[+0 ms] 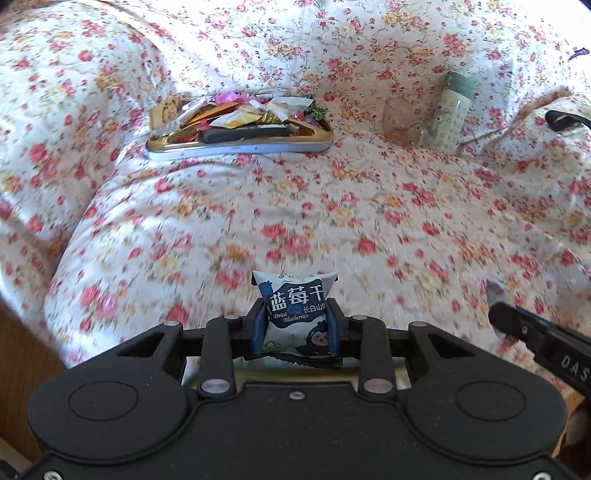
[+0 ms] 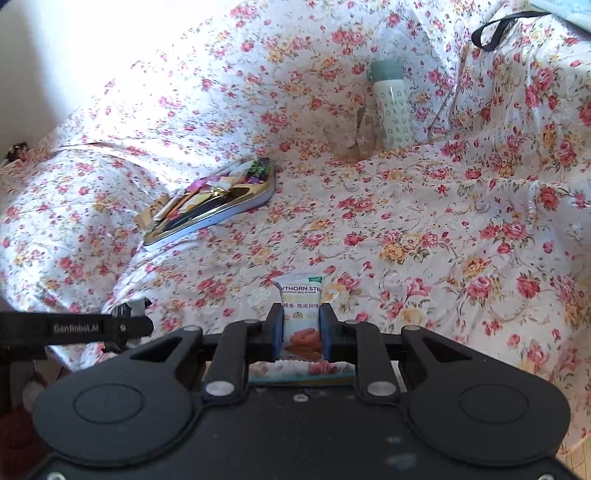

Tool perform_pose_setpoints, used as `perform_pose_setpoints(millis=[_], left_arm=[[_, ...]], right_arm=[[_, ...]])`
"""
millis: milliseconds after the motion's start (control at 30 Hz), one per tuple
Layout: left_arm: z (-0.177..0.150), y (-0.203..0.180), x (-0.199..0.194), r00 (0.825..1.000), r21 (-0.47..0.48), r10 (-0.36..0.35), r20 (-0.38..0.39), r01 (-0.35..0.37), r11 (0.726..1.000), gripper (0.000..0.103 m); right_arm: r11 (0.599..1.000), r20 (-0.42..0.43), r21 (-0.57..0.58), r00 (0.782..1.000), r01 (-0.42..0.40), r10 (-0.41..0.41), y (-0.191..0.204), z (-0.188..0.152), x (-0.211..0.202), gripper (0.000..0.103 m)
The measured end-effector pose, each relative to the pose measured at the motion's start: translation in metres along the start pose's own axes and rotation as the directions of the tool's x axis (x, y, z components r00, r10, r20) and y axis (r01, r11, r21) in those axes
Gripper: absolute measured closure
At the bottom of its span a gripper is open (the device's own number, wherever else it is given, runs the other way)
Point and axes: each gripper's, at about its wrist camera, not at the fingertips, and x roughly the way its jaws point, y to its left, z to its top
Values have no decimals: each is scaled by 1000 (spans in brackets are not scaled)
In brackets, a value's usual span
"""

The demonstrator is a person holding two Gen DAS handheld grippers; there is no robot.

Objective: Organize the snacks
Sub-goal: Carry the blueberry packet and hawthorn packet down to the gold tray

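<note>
Left wrist view: the left gripper (image 1: 297,325) is gripping a dried blueberries packet (image 1: 295,314), its two blue pads pressing the packet's sides, the packet standing upright between them above the floral bedsheet (image 1: 369,206).
Right wrist view: the right gripper (image 2: 302,328) is clamping a hawthorn strips packet (image 2: 301,317), narrow and upright, its top sticking out past the fingertips.
Snack tin: a shallow metal tin (image 1: 240,147) is sitting on the sheet well ahead of both grippers, heaped with mixed wrapped snacks (image 1: 251,110), some of them spilling over its far rim; from the right wrist it (image 2: 236,212) is showing edge-on, to the left.
Beyond the tin: a clear glass (image 1: 399,122) is standing to the tin's right, and just beside it a pale green patterned bottle (image 1: 452,110) is leaning against the bedding; the right wrist is showing the same glass (image 2: 349,142) and bottle (image 2: 391,107) side by side.
Neighbouring tool: the right gripper's black tip (image 1: 517,325) is poking into the left view's lower right edge, near the sheet; the left gripper's arm (image 2: 85,326), marked GenRobot.AI, is showing at the right view's left edge.
Far right: a black strap (image 2: 495,29) is lying on the bedding behind the bottle.
</note>
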Motion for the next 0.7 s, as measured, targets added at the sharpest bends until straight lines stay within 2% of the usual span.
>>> perform_pose_setpoints(millis=[333, 500, 700], left_arm=[[-49, 4, -40, 999, -20, 47, 16, -47, 999, 63], [-66, 8, -54, 998, -62, 62, 23, -60, 996, 63], [-83, 5, -67, 996, -62, 82, 40, -79, 995, 63]], right_arm=[[999, 18, -23, 1000, -22, 23, 9, -33, -53, 81], [999, 28, -28, 999, -41, 42, 13, -51, -77, 81], [998, 33, -38, 998, -59, 60, 18, -71, -97, 81]])
